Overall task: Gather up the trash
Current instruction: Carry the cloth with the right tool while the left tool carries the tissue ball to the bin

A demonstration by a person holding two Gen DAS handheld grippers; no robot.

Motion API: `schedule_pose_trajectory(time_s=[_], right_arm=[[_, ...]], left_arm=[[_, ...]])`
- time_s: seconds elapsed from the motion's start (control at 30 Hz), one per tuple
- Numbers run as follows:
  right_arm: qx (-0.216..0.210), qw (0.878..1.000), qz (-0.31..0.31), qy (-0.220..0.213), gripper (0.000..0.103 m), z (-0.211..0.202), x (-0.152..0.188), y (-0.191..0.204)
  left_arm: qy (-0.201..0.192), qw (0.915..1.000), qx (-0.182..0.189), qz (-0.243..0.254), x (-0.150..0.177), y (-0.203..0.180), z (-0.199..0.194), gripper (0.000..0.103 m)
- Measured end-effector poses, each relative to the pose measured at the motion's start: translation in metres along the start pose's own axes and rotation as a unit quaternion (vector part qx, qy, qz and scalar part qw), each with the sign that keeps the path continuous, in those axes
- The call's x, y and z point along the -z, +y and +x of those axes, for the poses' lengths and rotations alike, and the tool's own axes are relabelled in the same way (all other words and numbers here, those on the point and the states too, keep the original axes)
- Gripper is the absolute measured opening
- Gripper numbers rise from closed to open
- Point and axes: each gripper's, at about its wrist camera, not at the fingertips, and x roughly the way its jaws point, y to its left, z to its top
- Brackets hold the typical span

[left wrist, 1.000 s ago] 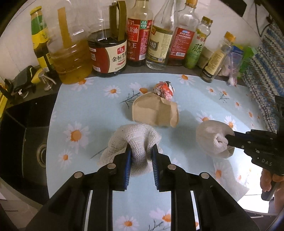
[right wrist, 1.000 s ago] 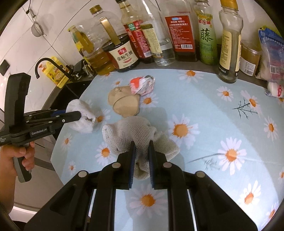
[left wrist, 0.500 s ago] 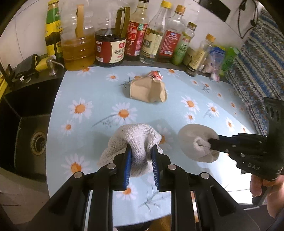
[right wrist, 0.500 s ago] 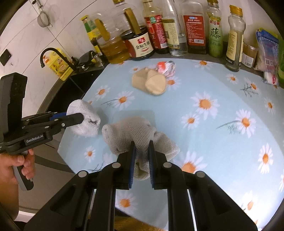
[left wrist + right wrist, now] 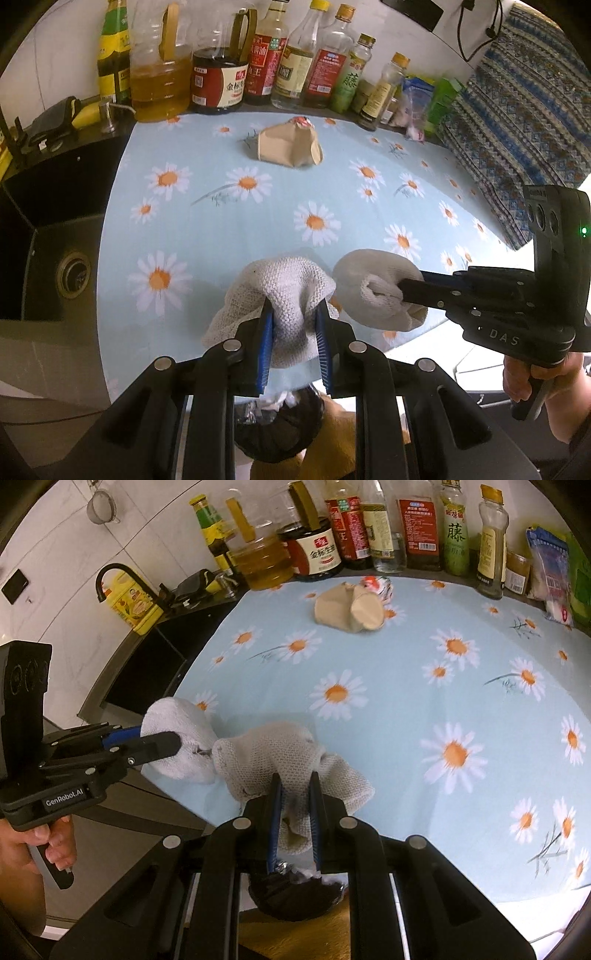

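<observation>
Carrying both rags back off the counter (image 5: 221,229), left gripper (image 5: 293,347) clamped on a knit rag (image 5: 288,291), right gripper (image 5: 294,819) on another rag (image 5: 280,757), both now above a black-lined bin (image 5: 277,432) already holding scraps, paper bag (image 5: 288,147) left far ahead.

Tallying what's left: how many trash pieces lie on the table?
2: a brown paper wad on the table, a red-white wrapper right behind it. More may be hidden.
</observation>
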Motion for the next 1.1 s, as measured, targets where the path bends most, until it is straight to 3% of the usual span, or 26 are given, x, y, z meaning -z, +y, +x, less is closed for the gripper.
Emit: schedule_pose_trajectory(time_s=[0.57, 1.1], right_arm=[[-0.017, 0.999, 0.013, 0.036, 0.016, 0.018, 0.050, 0.041], [-0.024, 0.997, 0.027, 0.074, 0.016, 0.032, 0.088, 0.046]], left_arm=[[0.023, 0.9991, 0.025, -0.024, 0.074, 0.015, -0.013, 0.020], [0.082, 0.9938, 0.045, -0.060, 0.130, 0.031, 0.010, 0.020]])
